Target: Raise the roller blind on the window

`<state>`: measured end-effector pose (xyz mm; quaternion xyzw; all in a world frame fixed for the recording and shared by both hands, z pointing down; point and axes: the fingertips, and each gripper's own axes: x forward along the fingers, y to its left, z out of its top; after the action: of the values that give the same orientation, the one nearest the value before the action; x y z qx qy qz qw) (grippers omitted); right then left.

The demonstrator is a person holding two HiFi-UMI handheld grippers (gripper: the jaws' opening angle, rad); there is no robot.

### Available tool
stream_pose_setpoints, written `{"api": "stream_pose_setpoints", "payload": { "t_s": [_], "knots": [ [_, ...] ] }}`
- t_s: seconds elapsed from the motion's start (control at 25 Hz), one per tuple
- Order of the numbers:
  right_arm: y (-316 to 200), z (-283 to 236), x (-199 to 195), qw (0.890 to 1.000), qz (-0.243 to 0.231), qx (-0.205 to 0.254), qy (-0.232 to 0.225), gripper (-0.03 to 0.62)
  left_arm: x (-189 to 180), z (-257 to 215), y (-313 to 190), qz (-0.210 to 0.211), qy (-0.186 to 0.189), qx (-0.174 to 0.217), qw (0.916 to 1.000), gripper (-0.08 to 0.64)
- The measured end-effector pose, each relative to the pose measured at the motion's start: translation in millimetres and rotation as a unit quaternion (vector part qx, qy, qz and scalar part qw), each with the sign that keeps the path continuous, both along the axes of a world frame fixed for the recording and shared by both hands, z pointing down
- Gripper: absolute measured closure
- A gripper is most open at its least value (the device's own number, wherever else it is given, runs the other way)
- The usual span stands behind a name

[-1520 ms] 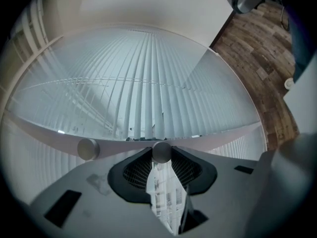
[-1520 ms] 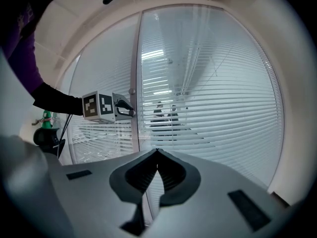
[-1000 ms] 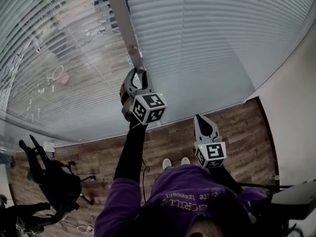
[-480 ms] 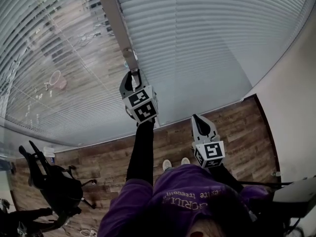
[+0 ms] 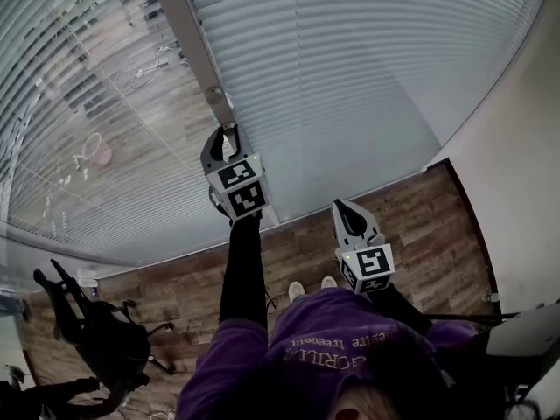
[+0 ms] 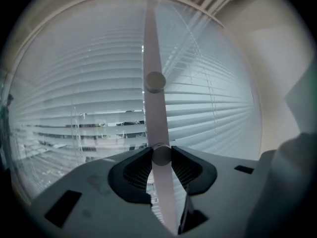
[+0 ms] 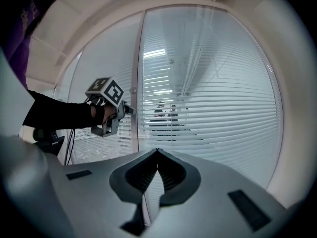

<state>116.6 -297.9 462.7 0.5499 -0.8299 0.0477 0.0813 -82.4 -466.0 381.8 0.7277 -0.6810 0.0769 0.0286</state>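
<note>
While the left gripper [image 5: 229, 135] squeezed the little round knob [image 6: 161, 155] on the post [image 6: 154, 43] and the right gripper [image 5: 346, 210] sat pinched together on nothing, it seemed best to hold tight and move the knob slowly, since the blind [image 5: 350, 77] hung low over the far glass.

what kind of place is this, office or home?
Probably an office: glass walls hung with slatted blinds, a black desk chair on a star base, a wood-look floor, and figures standing beyond the glass.
</note>
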Motion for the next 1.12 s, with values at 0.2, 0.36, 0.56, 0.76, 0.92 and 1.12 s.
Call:
{"api": "stream_pose_setpoints", "payload": {
  "t_s": [0.2, 0.36, 0.56, 0.76, 0.92, 1.12],
  "knots": [
    [-0.4, 0.3, -1.9, 1.0, -0.003, 0.0, 0.0, 0.594, 3.7, 1.6, -1.1, 0.009, -0.07, -0.004, 0.9975, 0.436],
    [-1.0, 1.4, -0.3, 1.0, 0.001, -0.003, -0.005, 0.594, 4.2, 1.8, -1.5, 0.01, -0.121, -0.006, 0.9926, 0.436],
    [0.9, 1.8, -1.9, 1.0, -0.006, -0.001, 0.002, 0.594, 6.1, 3.8, -0.5, 0.012, -0.184, -0.006, 0.9829, 0.436],
    [2.0, 3.1, -1.7, 1.0, -0.007, -0.003, 0.001, 0.594, 7.6, 4.6, 0.1, 0.016, -0.267, -0.004, 0.9637, 0.436],
    [2.2, 4.1, -1.9, 1.0, -0.007, -0.004, 0.001, 0.594, 8.4, 5.7, 0.3, 0.025, -0.331, -0.002, 0.9432, 0.436],
    [3.1, 2.8, -2.6, 1.0, -0.009, -0.003, 0.0, 0.594, 9.3, 5.3, 0.8, 0.039, -0.386, -0.004, 0.9219, 0.436]
  ]
}}
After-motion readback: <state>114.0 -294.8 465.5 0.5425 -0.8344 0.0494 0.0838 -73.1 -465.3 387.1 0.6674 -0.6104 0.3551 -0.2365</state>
